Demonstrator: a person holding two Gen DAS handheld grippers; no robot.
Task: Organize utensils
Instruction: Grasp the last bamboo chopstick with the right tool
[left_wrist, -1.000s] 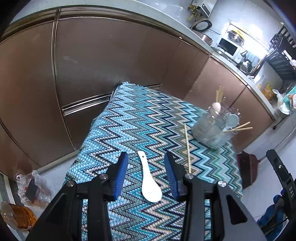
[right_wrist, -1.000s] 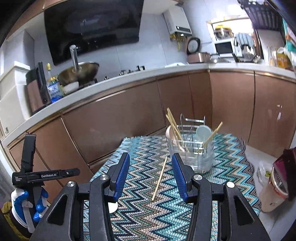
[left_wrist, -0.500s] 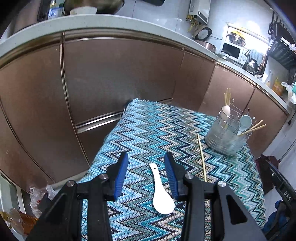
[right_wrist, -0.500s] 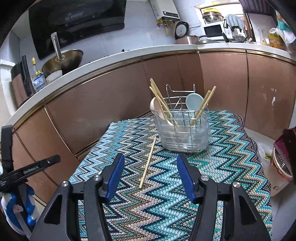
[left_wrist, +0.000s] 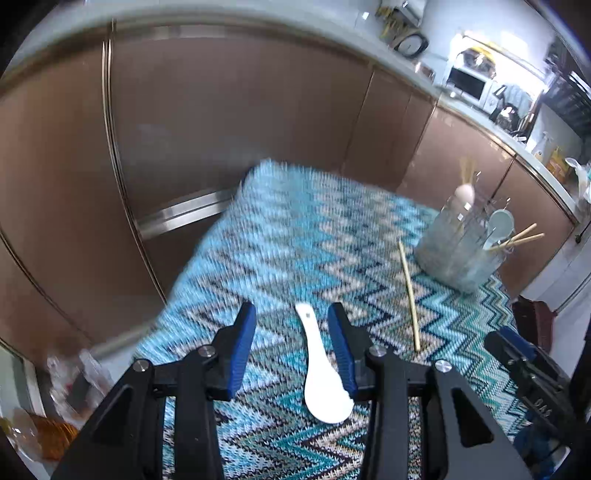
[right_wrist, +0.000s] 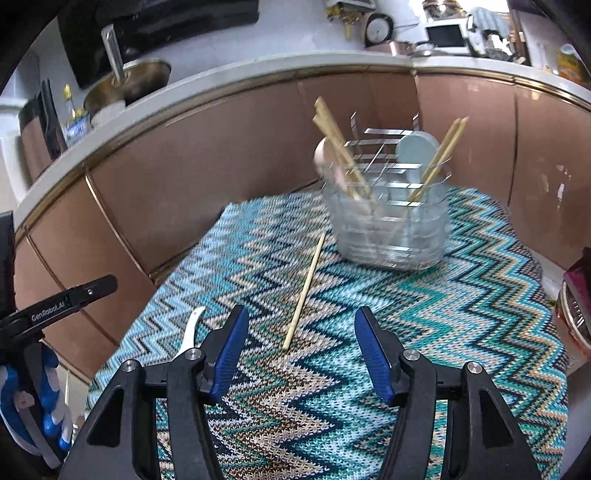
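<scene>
Two hand-held grippers close in on the last loose utensils on a tabletop (right_wrist: 424, 332) draped in a zigzag-knit cloth. The left gripper (left_wrist: 291, 345) hovers over a white ceramic soup spoon (left_wrist: 319, 373) near the tabletop's left edge, its fingers part open and straddling the handle, the right-hand one just beside the spoon; neither visibly presses on it, so the spoon lies free, lined up for a pinch across its narrow neck. The right gripper (right_wrist: 299, 350) has just spread its fingers and holds nothing; a single wooden chopstick (right_wrist: 304, 290) lies ahead, its near tip just short of the gap. Toward the far edge stands the wire utensil caddy (right_wrist: 388, 225), already holding chopsticks and two spoons upright, likely where both loose pieces belong.
</scene>
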